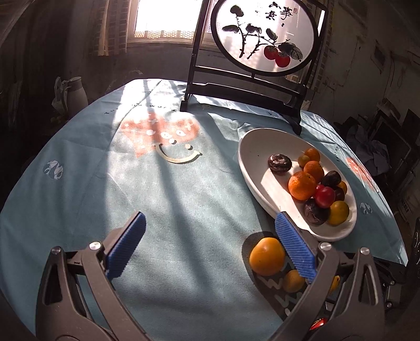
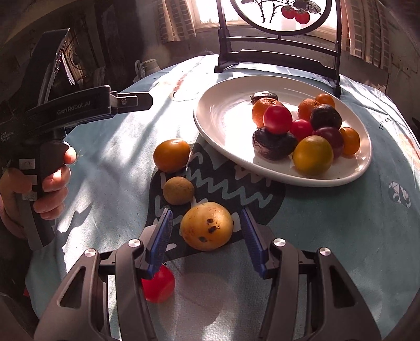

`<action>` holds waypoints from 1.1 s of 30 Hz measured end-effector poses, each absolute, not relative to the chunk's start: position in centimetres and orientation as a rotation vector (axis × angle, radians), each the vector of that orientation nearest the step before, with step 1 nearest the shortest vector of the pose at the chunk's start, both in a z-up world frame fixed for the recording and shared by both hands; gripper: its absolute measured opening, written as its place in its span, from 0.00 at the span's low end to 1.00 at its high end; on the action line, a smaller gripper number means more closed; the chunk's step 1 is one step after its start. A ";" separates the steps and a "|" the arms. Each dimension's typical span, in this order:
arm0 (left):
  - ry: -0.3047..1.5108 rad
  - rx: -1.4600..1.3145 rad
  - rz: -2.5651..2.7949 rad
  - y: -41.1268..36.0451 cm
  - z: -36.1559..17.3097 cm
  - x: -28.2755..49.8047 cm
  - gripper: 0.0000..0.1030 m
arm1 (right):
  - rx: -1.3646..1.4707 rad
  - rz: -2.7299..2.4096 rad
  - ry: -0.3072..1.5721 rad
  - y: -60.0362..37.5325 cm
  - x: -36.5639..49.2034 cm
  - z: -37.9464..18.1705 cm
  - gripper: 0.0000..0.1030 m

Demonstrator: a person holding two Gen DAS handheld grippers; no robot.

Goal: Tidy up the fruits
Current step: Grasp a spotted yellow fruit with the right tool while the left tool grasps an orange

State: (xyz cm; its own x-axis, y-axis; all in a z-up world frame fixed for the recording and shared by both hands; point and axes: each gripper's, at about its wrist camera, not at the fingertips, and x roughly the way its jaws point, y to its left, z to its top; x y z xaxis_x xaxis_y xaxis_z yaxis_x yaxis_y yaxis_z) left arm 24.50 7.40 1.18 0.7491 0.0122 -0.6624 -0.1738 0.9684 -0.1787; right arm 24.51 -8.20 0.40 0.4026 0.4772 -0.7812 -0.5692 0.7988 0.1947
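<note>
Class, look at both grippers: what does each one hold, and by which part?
Nothing is held. The right gripper straddles the spotted yellow fruit with its jaws apart from it; the left gripper is open over bare cloth.

Glossy white plate (image 2: 210, 126); matt cloth tablecloth (image 2: 328, 236); ribbed claw pads (image 2: 253, 236).

Harsh backlight from window (image 1: 162, 18), long shadows, fisheye-warped dark edges.

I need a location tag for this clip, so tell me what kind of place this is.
Most likely a room in a home, at a dining table. A printed blue tablecloth covers it, a white plate holds fruit, a decorative round screen painted with red fruit stands behind, and a sunlit window lies beyond.
</note>
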 end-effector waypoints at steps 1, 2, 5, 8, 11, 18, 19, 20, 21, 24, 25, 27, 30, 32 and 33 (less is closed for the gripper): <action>0.718 -0.237 0.103 7.4 1.2 24.5 0.98 | -0.117 0.659 0.956 -8.1 24.5 0.2 0.52; 0.719 -0.238 0.101 7.4 1.2 24.5 0.98 | -0.125 0.658 0.963 -8.0 24.5 0.1 0.48; 0.737 -0.234 0.088 7.3 0.9 24.6 0.98 | -0.124 0.660 0.967 -8.1 24.4 -0.1 0.38; 0.775 -0.244 0.025 7.0 0.6 24.7 0.98 | -0.077 0.648 0.939 -8.9 24.5 0.5 0.38; 0.814 -0.256 -0.063 6.1 0.0 24.8 0.95 | -0.033 0.626 0.922 -9.7 24.9 1.1 0.38; 0.878 -0.199 -0.190 3.9 -1.3 24.8 0.50 | -0.018 0.581 0.927 -10.3 25.2 1.0 0.38; 0.876 -0.185 -0.193 3.6 -1.3 24.8 0.50 | -0.016 0.581 0.927 -10.3 25.2 1.0 0.38; 0.872 -0.168 -0.196 3.3 -1.3 24.7 0.50 | -0.017 0.581 0.928 -10.3 25.2 1.0 0.38; 0.869 -0.155 -0.201 3.1 -1.3 24.6 0.50 | -0.017 0.581 0.929 -10.3 25.2 1.0 0.38; 0.869 -0.125 -0.211 2.4 -1.6 24.6 0.49 | -0.017 0.580 0.933 -10.3 25.1 0.9 0.38; 0.873 -0.116 -0.215 2.3 -1.7 24.6 0.47 | -0.017 0.579 0.934 -10.3 25.2 0.9 0.38; 0.884 -0.102 -0.208 2.1 -2.1 24.8 0.46 | -0.017 0.578 0.935 -10.3 25.2 0.9 0.38; 0.902 -0.097 -0.205 2.0 -2.6 25.1 0.46 | -0.018 0.577 0.936 -10.3 25.2 0.9 0.38; 0.909 -0.095 -0.203 2.0 -2.8 25.2 0.43 | -0.018 0.577 0.937 -10.3 25.2 0.9 0.38; 0.914 -0.092 -0.204 2.0 -2.9 25.2 0.41 | -0.018 0.577 0.936 -10.3 25.2 0.9 0.38</action>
